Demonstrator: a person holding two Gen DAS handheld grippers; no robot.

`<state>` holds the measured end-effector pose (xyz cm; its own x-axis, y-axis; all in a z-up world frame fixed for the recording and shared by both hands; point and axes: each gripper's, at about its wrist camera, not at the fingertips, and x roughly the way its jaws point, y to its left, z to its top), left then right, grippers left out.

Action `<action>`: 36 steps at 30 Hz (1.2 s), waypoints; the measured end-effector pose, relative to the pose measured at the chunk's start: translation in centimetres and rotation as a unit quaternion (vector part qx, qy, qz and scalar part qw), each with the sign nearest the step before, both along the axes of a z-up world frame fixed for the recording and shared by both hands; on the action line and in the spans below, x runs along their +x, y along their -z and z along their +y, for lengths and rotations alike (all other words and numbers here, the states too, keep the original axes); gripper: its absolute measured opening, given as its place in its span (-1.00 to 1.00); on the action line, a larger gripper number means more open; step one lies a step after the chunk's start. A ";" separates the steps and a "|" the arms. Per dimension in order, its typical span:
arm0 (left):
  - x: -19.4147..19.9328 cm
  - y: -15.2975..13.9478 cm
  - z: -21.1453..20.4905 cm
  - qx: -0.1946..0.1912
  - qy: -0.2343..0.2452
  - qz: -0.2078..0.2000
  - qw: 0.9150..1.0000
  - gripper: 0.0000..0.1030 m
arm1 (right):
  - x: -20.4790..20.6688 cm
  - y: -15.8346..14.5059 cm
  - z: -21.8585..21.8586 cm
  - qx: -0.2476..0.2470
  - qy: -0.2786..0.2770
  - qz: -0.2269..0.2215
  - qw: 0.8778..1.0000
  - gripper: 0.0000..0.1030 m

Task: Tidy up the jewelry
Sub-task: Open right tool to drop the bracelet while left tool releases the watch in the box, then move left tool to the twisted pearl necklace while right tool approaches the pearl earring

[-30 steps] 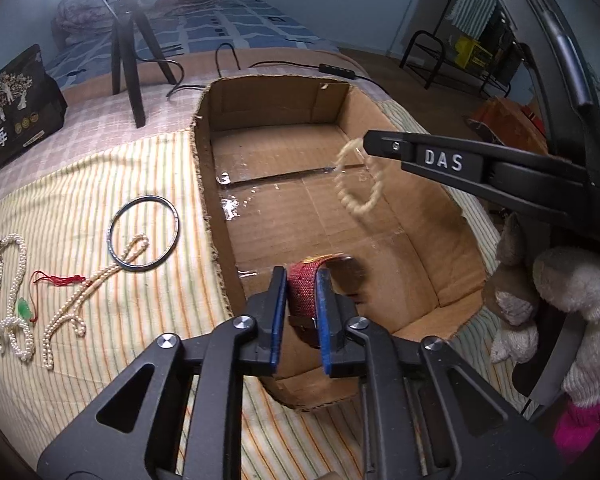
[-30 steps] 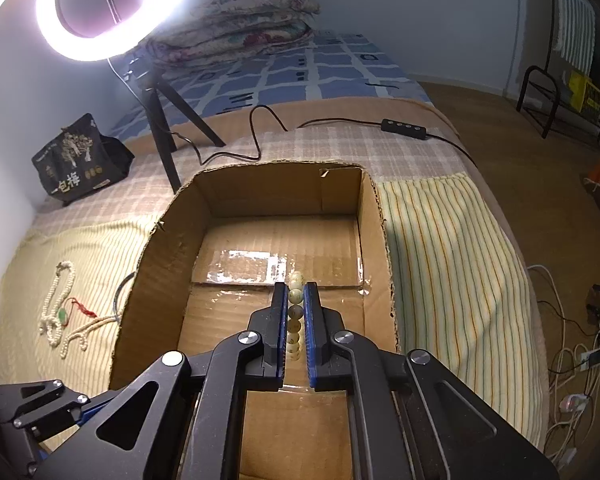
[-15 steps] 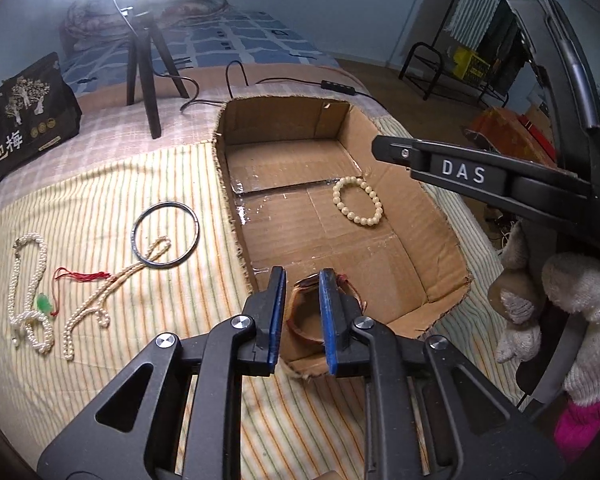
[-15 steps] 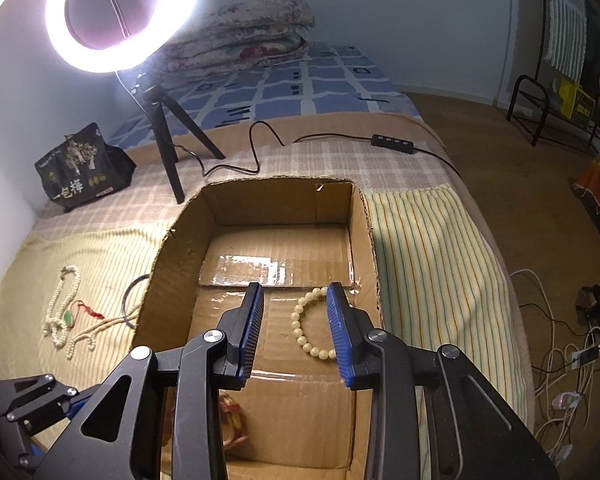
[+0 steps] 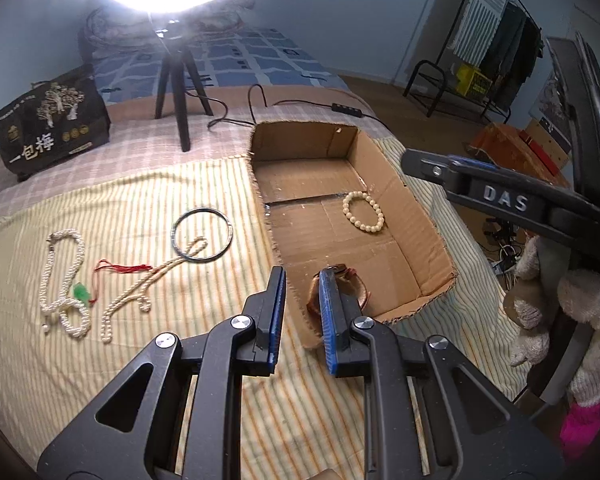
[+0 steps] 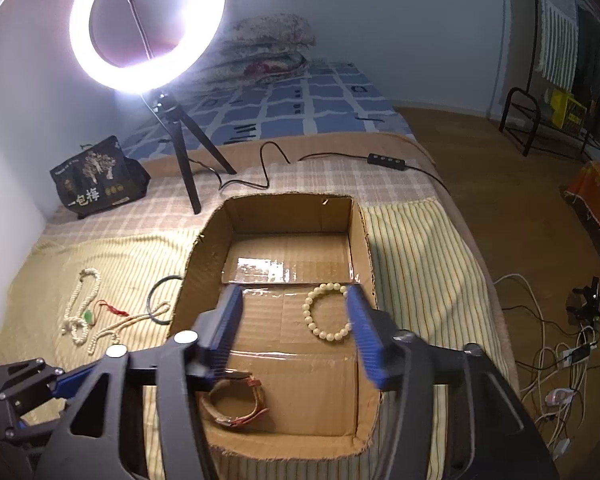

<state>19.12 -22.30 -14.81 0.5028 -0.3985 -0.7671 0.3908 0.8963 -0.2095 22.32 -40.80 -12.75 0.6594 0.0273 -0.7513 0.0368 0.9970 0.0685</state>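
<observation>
Your cream bead bracelet [image 6: 327, 312] lies flat as a closed loop on the floor of the cardboard box [image 6: 362, 240], toward its right wall; a watch with a reddish-brown strap [image 6: 236, 402] lies curled near the box's front corner. Your right gripper [image 6: 294, 322] hangs above the box with jaws spread wide, holding nothing. Your left gripper [image 5: 302, 304] has its jaws apart and empty, over the box's near edge. On the striped cloth [image 5: 140, 360] to the left lie a dark bangle [image 5: 203, 236], pearl necklaces [image 5: 62, 280] and a red-corded green pendant [image 5: 100, 280]. A ring light [image 6: 146, 24] on its tripod stands behind the box.
</observation>
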 end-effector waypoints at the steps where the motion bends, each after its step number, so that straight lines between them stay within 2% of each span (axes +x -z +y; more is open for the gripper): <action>1: -0.1 -0.2 0.4 -0.001 -0.003 -0.001 1.000 -0.61 | -0.2 -0.2 0.1 0.000 0.000 0.000 1.000 0.20; 3: -0.3 -0.6 1.5 -0.010 -0.011 -0.004 1.000 -0.20 | -0.6 -0.4 0.2 -0.001 -0.001 -0.001 1.000 0.29; 4: -0.5 -0.8 2.0 -0.012 -0.015 -0.007 1.000 -0.18 | -0.9 -0.6 0.4 -0.002 -0.001 -0.003 1.000 0.33; 14: -1.3 -1.5 8.5 -0.004 -0.050 -0.012 0.999 -0.18 | -4.2 -2.1 1.8 0.017 -0.007 -0.014 1.000 0.47; 18: -1.2 -1.0 12.6 0.005 -0.074 -0.010 0.997 -0.18 | -5.4 -2.2 2.8 0.034 -0.014 -0.019 0.999 0.47; 23: -0.4 -0.2 17.9 0.008 -0.119 0.003 0.993 -0.18 | -7.1 -2.4 4.5 0.059 -0.029 -0.052 0.996 0.48; 25: 0.1 0.1 20.3 0.006 -0.143 0.009 0.990 -0.18 | -7.6 -2.3 5.7 0.054 -0.045 -0.055 0.996 0.56; 30: 1.4 1.4 24.7 -0.006 -0.186 0.028 0.982 -0.18 | -8.5 -1.5 9.1 0.024 -0.107 -0.051 0.993 0.56; 36: 3.5 3.1 26.7 -0.004 -0.198 0.052 0.979 -0.18 | -8.5 0.8 12.5 0.003 -0.154 -0.012 0.988 0.56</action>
<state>22.59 4.43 -17.86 0.5391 -0.1947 -0.8194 -0.0107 0.9712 -0.2379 13.81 -28.30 -13.54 0.6365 0.2333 -0.7351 -0.2693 0.9604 0.0717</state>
